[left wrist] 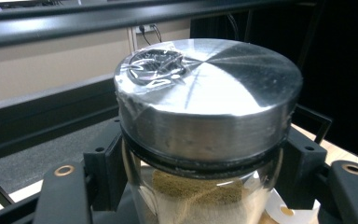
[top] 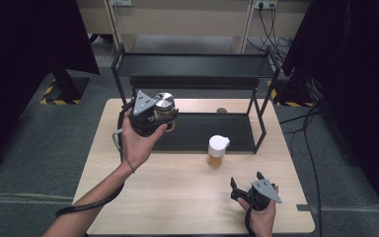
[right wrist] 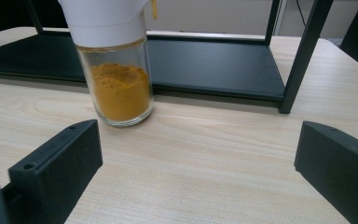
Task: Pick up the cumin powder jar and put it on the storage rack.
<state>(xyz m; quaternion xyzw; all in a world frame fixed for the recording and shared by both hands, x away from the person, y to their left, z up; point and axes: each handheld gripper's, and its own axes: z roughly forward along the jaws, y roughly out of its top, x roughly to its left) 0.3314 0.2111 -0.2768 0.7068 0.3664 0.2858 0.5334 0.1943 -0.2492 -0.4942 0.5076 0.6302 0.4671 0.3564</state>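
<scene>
On my left, my left hand-held gripper (top: 164,118) is up off the table (top: 177,197), its two jaws pinching one glass jar (top: 165,109) just below its lid. That is jar number one: a brushed steel lid (left wrist: 209,93) with a wrinkle of clear film over one side, and pale powder with a darker layer on top showing through the glass in the left gripper view. I am holding it in front of the black two-tier rack (top: 192,74), above the left end of the lower shelf (top: 202,131) and beneath the upper one.

Moving to the middle, jar number two (top: 217,150) stands upright on the table, just in front of the rack's lower shelf. One white cap on it, orange-yellow powder filling roughly its lower half in the right gripper view (right wrist: 119,81). Nothing is touching it.

Over to the right, my right hand-held gripper (top: 246,185) sits low near the table's near edge, jaws spread wide with bare wood between them, pointing toward the white-capped jar but well short of it.

So the count: two jars, two grippers, one rack with two shelves, one table.
</scene>
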